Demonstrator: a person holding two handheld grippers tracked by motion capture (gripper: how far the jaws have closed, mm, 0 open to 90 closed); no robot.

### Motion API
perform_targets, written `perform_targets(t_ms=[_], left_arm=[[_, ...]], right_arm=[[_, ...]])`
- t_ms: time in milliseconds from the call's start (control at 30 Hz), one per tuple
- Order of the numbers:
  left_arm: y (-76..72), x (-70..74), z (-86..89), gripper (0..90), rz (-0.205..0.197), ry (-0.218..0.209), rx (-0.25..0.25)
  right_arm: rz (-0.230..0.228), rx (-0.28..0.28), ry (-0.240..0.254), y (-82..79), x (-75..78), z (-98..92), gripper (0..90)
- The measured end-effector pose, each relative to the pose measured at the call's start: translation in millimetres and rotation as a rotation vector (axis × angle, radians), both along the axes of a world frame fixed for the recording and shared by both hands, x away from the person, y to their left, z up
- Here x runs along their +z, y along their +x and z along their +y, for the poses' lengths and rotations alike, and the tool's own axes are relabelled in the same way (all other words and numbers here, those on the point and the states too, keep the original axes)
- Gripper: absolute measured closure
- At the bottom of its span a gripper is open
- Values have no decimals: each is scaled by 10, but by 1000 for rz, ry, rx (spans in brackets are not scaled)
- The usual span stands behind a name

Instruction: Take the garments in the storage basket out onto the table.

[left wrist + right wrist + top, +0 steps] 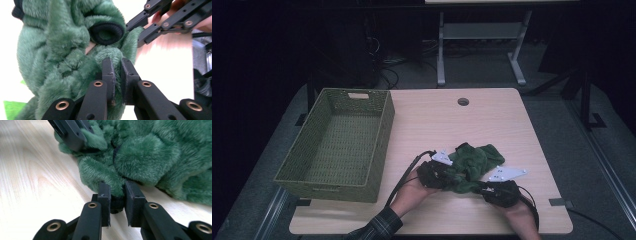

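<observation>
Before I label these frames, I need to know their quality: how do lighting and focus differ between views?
High view: dim, surroundings near black, green fleece garment soft. Left gripper view: background blown out white, fleece sharp. Right gripper view: evenly lit, table grain clear, far fleece slightly soft.

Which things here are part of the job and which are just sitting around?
In use: green fleece garment, left gripper and right gripper, both pinching its fabric.
Idle: green woven basket, untouched at the table's left.

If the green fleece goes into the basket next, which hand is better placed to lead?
Left, probably. The left gripper is shut on the green fleece and sits nearer the woven basket. The right gripper also pinches the fleece but lies farther from it.
</observation>
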State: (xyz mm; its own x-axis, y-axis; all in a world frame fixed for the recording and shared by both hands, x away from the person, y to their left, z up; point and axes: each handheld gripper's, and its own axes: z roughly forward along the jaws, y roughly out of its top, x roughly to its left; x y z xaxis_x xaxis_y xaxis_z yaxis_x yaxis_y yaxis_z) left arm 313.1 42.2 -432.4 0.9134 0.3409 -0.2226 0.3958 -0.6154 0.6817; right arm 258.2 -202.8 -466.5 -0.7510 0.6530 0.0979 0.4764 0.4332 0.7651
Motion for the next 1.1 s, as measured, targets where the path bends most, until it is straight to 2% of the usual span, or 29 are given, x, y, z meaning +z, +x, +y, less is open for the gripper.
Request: perform_targets(t_ms=[233, 367, 500, 700, 833, 900, 933, 967, 1000, 1100], left_arm=[[6, 160, 188, 831, -5, -59, 41], [1, 205, 329, 831, -7, -61, 64], [-17, 206, 479, 832, -13, -46, 88], [-63, 73, 686, 834, 26, -15, 125], [-89, -64, 693, 832, 59, 60, 132], [-87, -82, 676, 827, 46, 86, 131], [-86, -79, 676, 817, 52, 78, 140], [-81, -64, 688, 789, 52, 71, 144], [-78, -40, 706, 789, 45, 69, 149], [-76, 67, 774, 760, 27, 42, 169]], right_arm=[[-34, -25, 13, -22, 110, -178, 765], [-43, -53, 14, -47, 144, -319, 765], [-46, -77, 4, -80, 168, -436, 765], [-35, -100, -38, -116, 144, -570, 764], [-4, -111, -88, -124, 70, -622, 760], [0, -114, -96, -123, 58, -622, 751], [3, -114, -92, -122, 50, -624, 731], [6, -109, -70, -124, 56, -634, 662], [6, -109, -70, -124, 56, -634, 662], [-1, -107, -37, -130, 114, -685, 588]])
